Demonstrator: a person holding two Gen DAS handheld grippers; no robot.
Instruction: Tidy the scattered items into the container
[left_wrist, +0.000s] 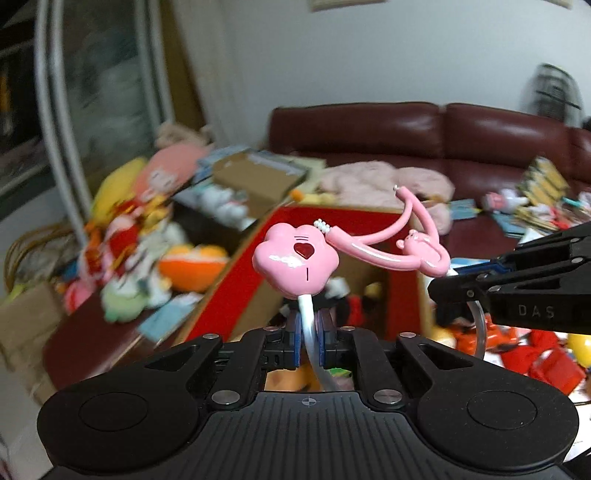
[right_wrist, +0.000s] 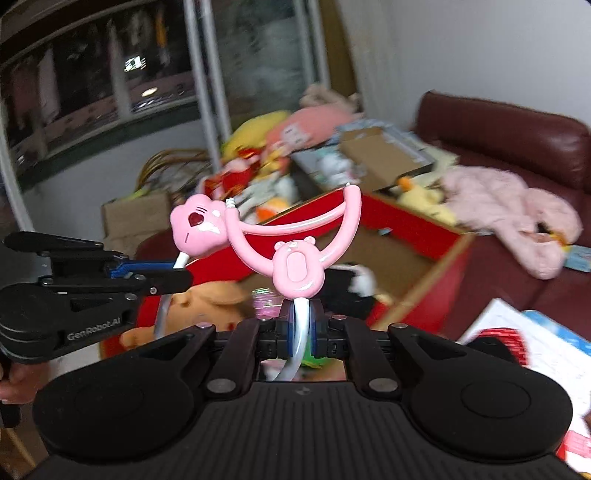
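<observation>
The left tool (left_wrist: 309, 330) is clamped on the clear tube (left_wrist: 308, 314) just below the pink paw-shaped chest piece (left_wrist: 295, 260) of a toy stethoscope (right_wrist: 295, 236); that piece stands straight up beyond its fingertips, heart mark facing the camera. The right tool (right_wrist: 300, 325) pinches the same tube under the pink bear-shaped junction (right_wrist: 297, 271), whose two ear arms fork up and away. The toy's long axis runs across from one tool to the other, and the tube hangs in a loop below them. Beyond and below both tools sits the open red box (left_wrist: 369, 218), with soft toys inside.
</observation>
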